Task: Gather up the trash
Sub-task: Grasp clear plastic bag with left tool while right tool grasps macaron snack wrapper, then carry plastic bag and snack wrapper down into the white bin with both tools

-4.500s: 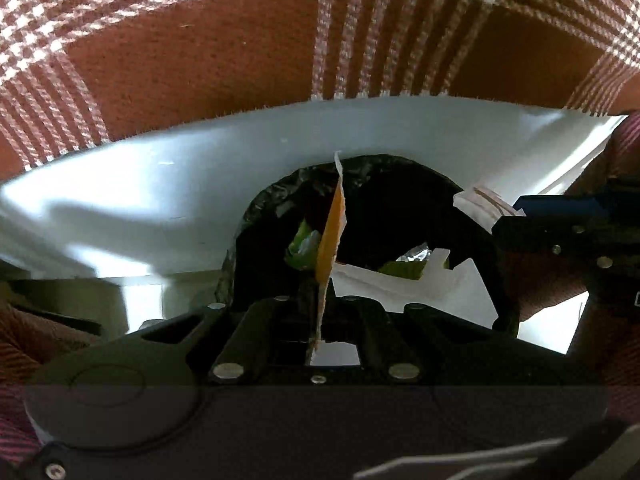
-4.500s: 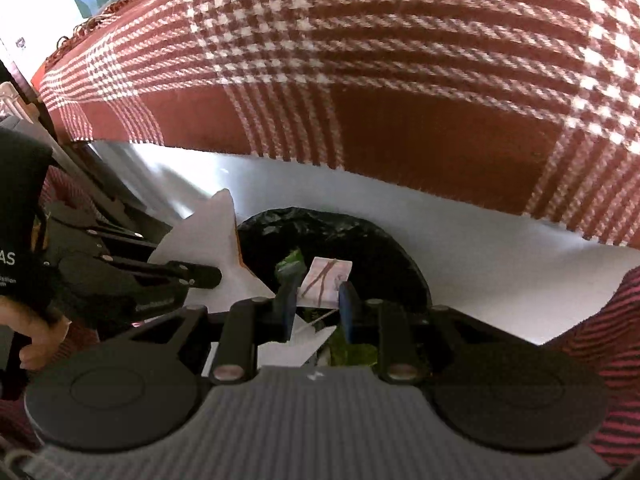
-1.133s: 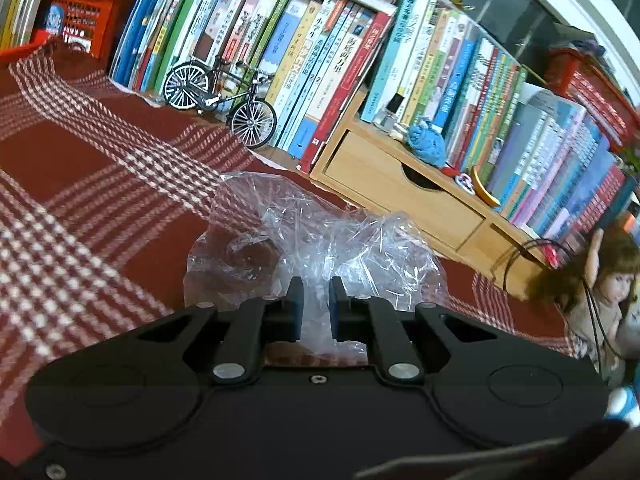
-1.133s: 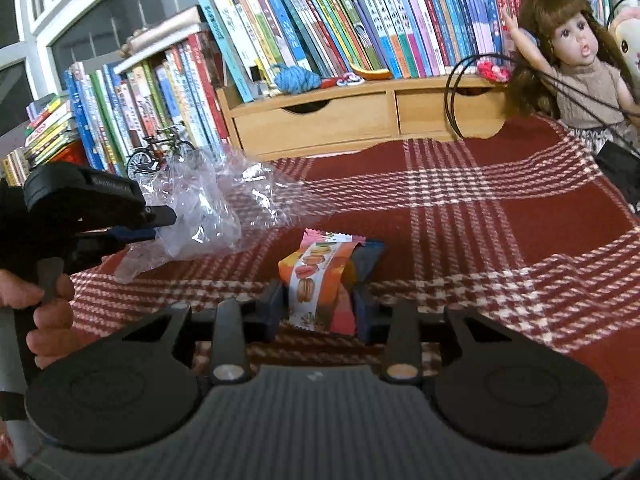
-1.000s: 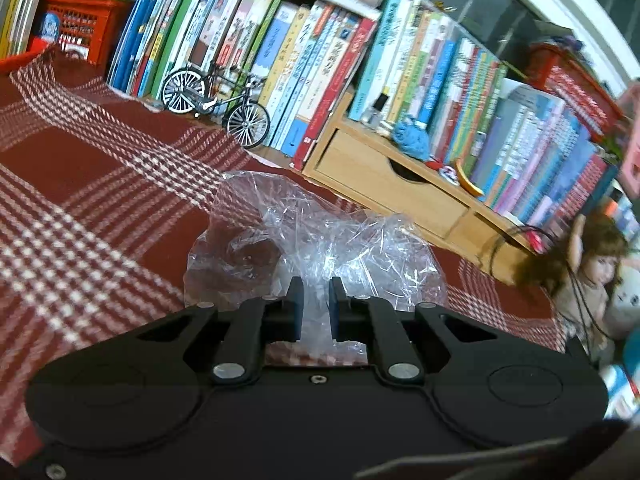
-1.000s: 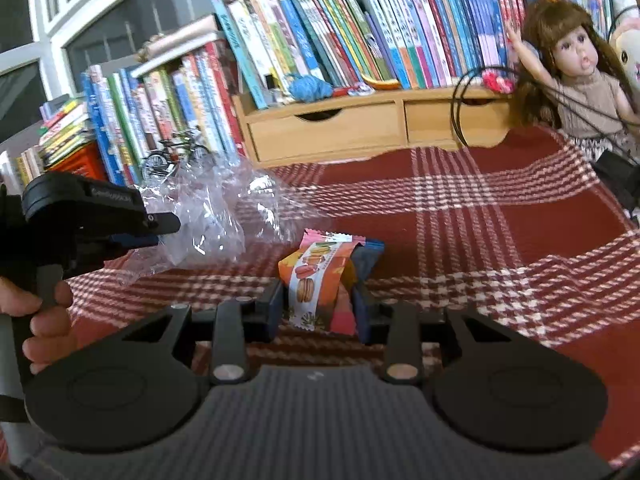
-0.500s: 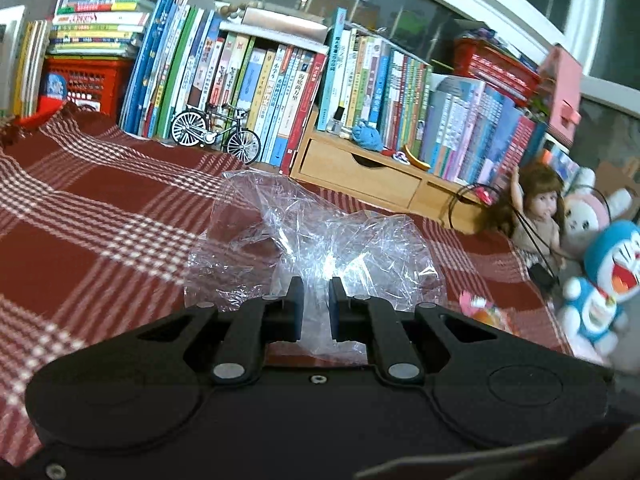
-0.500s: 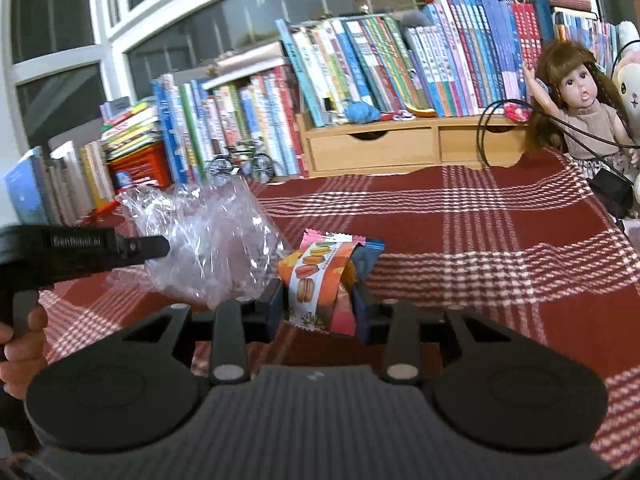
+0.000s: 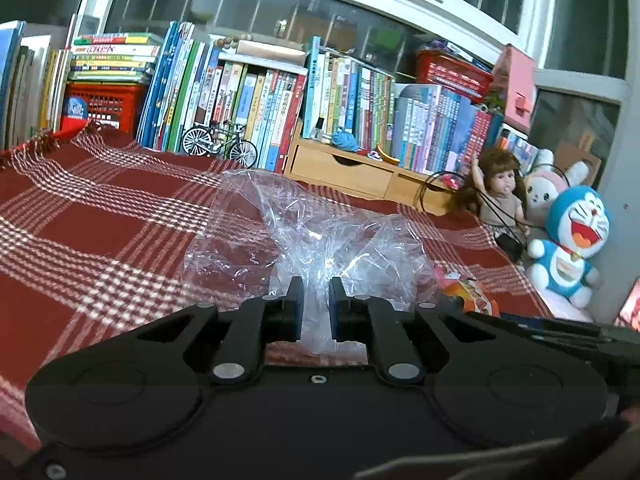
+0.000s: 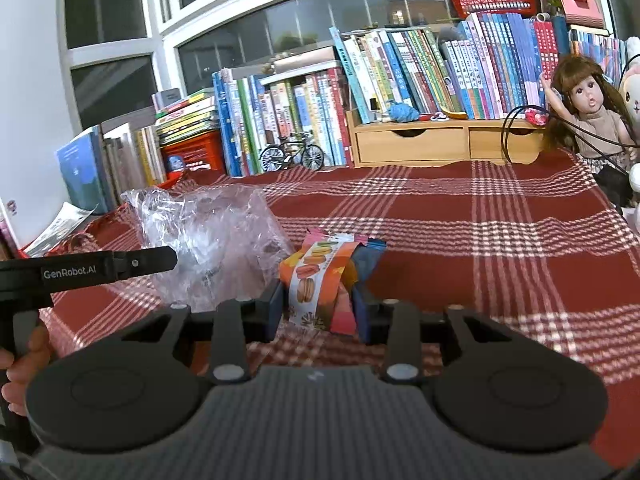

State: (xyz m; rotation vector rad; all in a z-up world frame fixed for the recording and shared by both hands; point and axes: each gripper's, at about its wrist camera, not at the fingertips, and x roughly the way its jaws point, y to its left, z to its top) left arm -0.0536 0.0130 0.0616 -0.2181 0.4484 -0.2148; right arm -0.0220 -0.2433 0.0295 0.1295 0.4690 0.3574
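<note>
Plastic film (image 9: 304, 236), clear and crumpled, is billowing up ahead of the left gripper (image 9: 316, 312), whose jaws are standing nearly together and pinching a bunched fold of it between the blue pads. The right wrist view is showing the same film (image 10: 212, 236) hanging off the left gripper's tip (image 10: 164, 260), above the red plaid tablecloth (image 10: 500, 248). The right gripper (image 10: 318, 306) is standing partly spread and clamping an orange macaron snack wrapper (image 10: 320, 276), both pads pressing its sides while the packet is sticking up past the fingertips. In the left wrist view that wrapper (image 9: 468, 296) is peeking out just right of the film. A hand (image 10: 24, 364) is gripping the left gripper's handle at the frame's left edge. Behind the cloth, books (image 10: 420, 68) are lining a wooden drawer unit (image 10: 440, 144), with a doll (image 10: 588, 116) sitting at the right.
</note>
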